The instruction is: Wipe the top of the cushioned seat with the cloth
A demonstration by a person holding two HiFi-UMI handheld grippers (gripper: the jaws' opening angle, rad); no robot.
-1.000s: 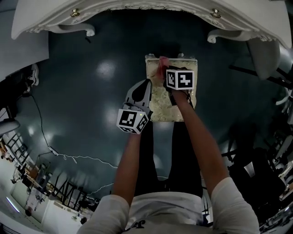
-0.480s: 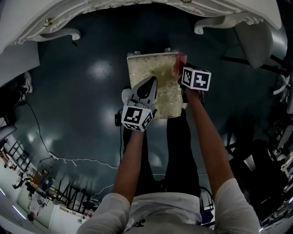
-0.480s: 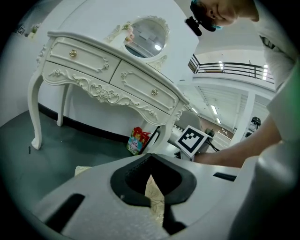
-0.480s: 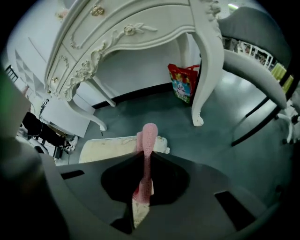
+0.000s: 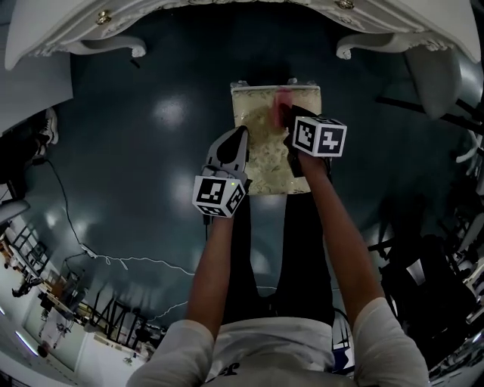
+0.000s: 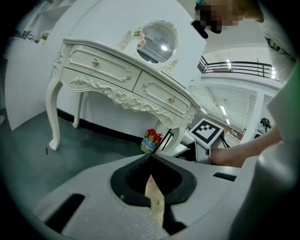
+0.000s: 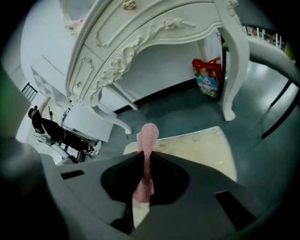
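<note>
The cushioned seat (image 5: 265,151) is a cream, patterned square on the dark floor, just in front of the dresser. My right gripper (image 5: 293,115) is shut on the pink cloth (image 5: 284,100), which lies on the seat near its far edge, right of the middle. In the right gripper view the cloth (image 7: 148,137) sticks up past the closed gripper (image 7: 144,155), with the seat (image 7: 197,150) beyond it. My left gripper (image 5: 240,137) is shut and lies over the seat's left edge. A cream strip of the seat (image 6: 155,200) shows under that gripper (image 6: 151,158).
A white carved dresser (image 5: 227,19) stands just past the seat, with its legs (image 7: 229,70) to either side. A red bag (image 7: 208,77) sits under it. A grey chair (image 5: 439,75) is at the right. A white cable (image 5: 128,261) runs over the floor at the left.
The right gripper has dragged the pink cloth left along the seat's far edge, away from the far right corner. The left gripper stays at the seat's left edge.
</note>
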